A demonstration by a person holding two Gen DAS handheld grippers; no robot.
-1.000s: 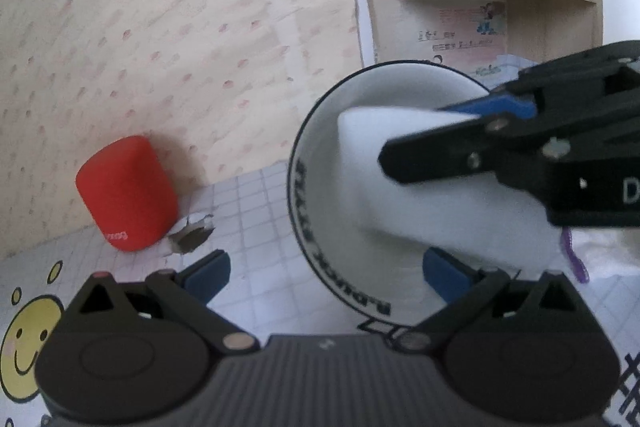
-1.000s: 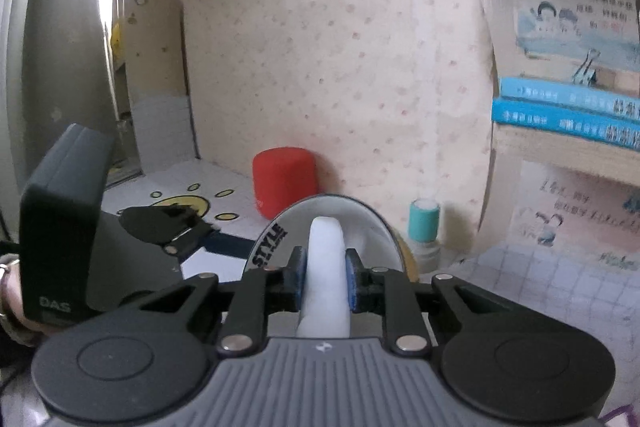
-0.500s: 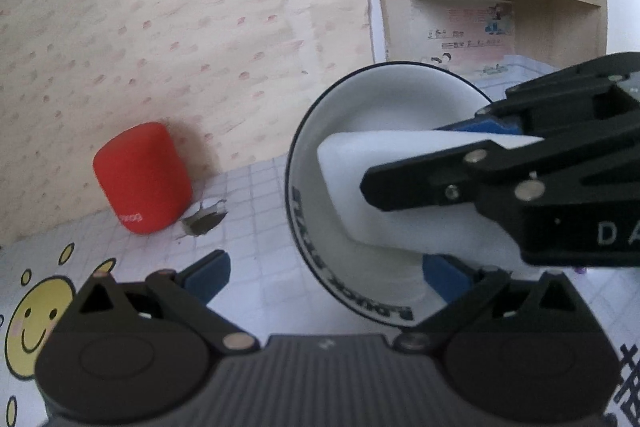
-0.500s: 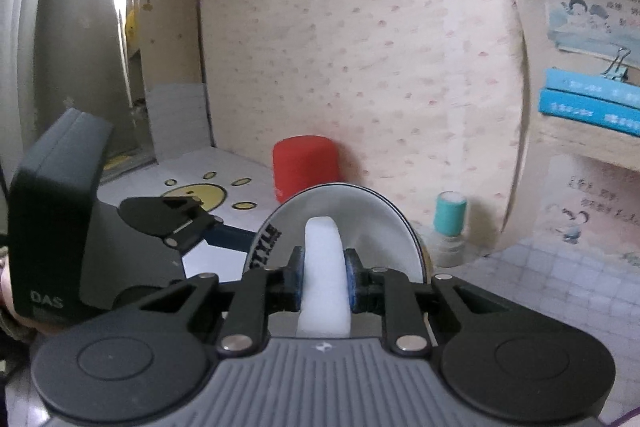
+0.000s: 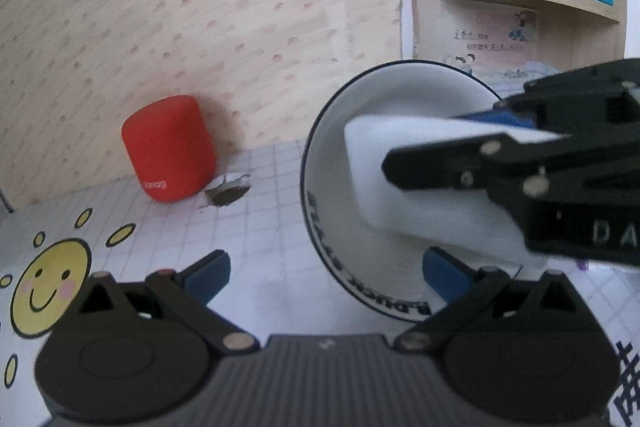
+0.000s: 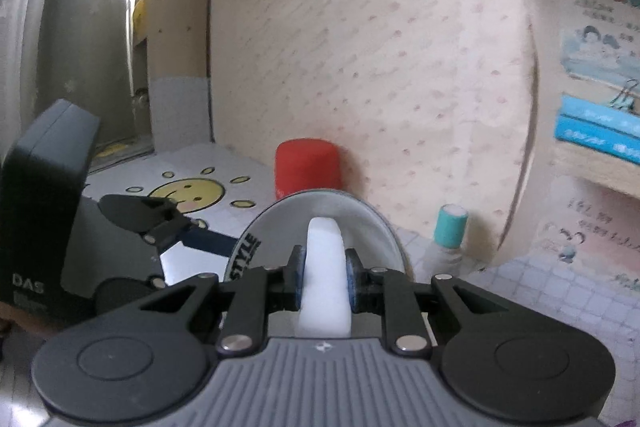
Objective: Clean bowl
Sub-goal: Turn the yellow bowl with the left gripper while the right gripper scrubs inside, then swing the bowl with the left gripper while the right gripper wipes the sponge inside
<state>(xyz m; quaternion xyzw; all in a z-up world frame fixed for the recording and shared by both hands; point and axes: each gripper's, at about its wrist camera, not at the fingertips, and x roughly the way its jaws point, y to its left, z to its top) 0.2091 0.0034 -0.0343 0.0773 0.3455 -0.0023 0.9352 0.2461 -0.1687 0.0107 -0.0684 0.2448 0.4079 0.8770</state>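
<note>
White foam fills the right gripper (image 6: 326,277): its blue pads pinch a sponge (image 6: 325,267) from both sides, pressing it into the hollow of the bowl (image 5: 400,115). The bowl (white, black-rimmed, with lettering on its outer wall) is tipped on edge above the gridded table (image 5: 264,219). The left gripper (image 5: 326,269) stands wide apart, one finger (image 5: 448,273) inside the bowl's lower rim; whether it grips the bowl I cannot tell. A red cylinder (image 5: 170,149) stands at the table's far edge against the wall.
</note>
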